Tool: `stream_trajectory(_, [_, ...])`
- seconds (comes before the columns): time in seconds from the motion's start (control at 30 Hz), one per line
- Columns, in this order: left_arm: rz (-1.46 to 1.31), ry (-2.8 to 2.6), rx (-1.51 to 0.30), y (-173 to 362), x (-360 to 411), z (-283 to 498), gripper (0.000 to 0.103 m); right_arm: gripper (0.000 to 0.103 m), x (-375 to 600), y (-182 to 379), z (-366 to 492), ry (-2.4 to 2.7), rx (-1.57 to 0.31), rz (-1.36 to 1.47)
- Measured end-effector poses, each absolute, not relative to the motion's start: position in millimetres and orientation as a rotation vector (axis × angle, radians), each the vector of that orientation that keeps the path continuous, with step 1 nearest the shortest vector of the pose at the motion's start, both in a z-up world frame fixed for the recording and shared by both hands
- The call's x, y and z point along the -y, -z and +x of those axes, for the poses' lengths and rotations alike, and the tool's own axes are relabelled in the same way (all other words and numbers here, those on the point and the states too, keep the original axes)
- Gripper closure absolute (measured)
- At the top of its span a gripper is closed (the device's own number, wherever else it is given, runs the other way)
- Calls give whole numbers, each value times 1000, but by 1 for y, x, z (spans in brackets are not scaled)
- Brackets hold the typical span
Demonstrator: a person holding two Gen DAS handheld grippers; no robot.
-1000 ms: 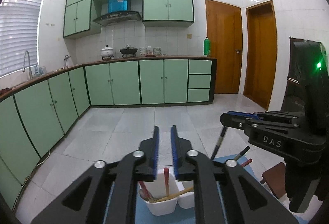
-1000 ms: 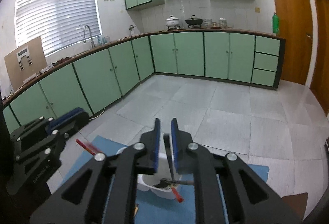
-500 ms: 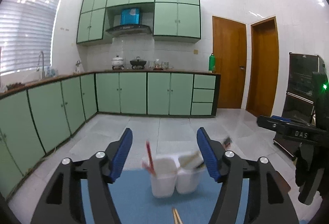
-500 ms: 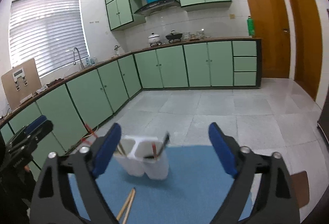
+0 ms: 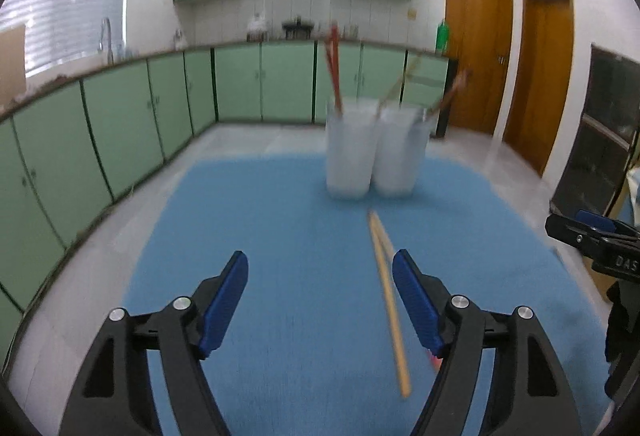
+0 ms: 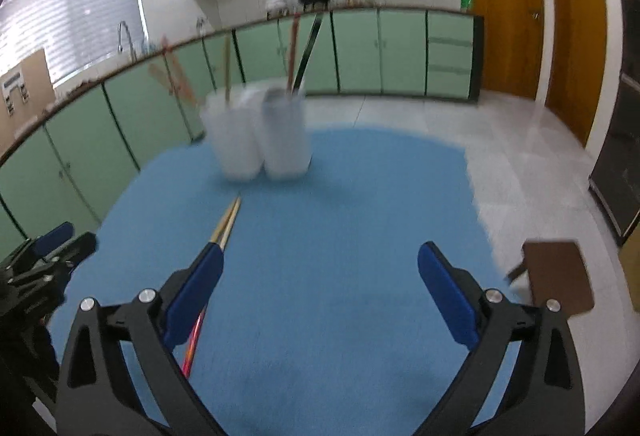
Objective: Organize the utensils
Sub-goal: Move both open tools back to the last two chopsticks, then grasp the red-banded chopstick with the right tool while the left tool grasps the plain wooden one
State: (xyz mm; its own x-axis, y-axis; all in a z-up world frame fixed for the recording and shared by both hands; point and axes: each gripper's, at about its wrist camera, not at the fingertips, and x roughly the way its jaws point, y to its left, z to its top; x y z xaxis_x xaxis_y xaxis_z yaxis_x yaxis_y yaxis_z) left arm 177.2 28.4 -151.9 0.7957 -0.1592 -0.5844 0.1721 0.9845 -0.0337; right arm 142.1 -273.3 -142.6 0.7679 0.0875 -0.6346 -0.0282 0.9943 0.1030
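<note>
Two white holder cups (image 5: 370, 152) stand side by side at the far end of a blue mat (image 5: 280, 276), with red, wooden and dark utensils upright in them; they also show in the right wrist view (image 6: 264, 132). A pair of wooden chopsticks (image 5: 388, 292) lies on the mat in front of the cups and also shows in the right wrist view (image 6: 228, 222). A red utensil (image 6: 194, 340) lies beside my right gripper's left finger. My left gripper (image 5: 320, 300) is open and empty above the mat. My right gripper (image 6: 320, 296) is open and empty. The frames are blurred.
The blue mat covers a table in a kitchen with green cabinets. A brown board (image 6: 556, 276) lies at the mat's right edge. The other gripper shows at each view's side: the right one (image 5: 600, 248) and the left one (image 6: 40, 264).
Both grippers were shut over the cups, then opened and pulled back. Now they sit low over the near mat, with the cups farther away and the chopsticks in view.
</note>
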Motion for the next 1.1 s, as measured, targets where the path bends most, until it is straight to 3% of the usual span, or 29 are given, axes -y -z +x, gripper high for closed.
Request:
stream_trajectory(0.23, [55, 153, -714, 192, -32, 166, 30, 8, 224, 186, 120, -98, -764, 39])
stream_trajectory(0.47, [62, 113, -770, 203, -45, 166, 30, 10, 200, 194, 114, -138, -799, 31])
stream_trajectory(0.63, [59, 86, -789, 205, -56, 168, 30, 25, 182, 203, 112, -176, -840, 2])
stream_trajectory(0.7, [63, 81, -789, 204, -60, 170, 30, 38, 177, 207, 112, -190, -861, 1])
stream_trajectory(1.1, [50, 79, -787, 205, -65, 170, 30, 72, 160, 215, 111, -186, -894, -46])
